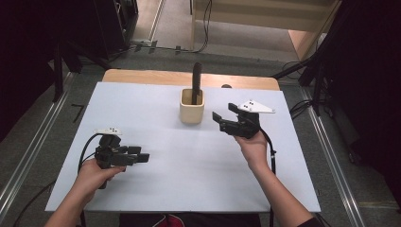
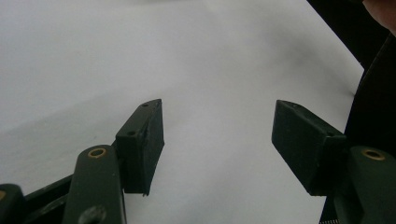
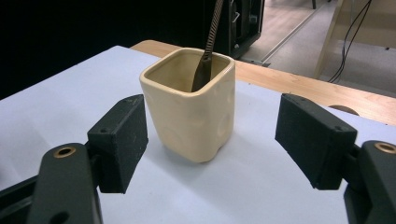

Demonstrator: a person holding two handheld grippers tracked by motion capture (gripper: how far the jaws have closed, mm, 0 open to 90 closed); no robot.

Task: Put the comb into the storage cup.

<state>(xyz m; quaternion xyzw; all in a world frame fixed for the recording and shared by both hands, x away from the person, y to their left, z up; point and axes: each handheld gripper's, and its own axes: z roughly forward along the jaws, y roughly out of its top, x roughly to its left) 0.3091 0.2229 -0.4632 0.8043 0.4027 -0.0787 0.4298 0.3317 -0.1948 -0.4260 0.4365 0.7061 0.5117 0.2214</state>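
The cream cup (image 3: 189, 109) is standing near the far middle of the desk (image 1: 156, 189), a dark tool (image 1: 196, 80) rising upright from it. The right hand-held gripper (image 1: 226, 116) is pointing at the cup from just beside it, jaws apart and empty. The left hand-held gripper (image 1: 139, 157), jaws likewise apart, is sitting farther off, so the right is likely reaching first.

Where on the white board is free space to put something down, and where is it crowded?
Bare patches: the far left corner, left of the cream cup; the near middle, between the left gripper and the right gripper; the near right edge of the white board. Crowded: the far middle, where the cup holding a dark tool stands close before the open right gripper.
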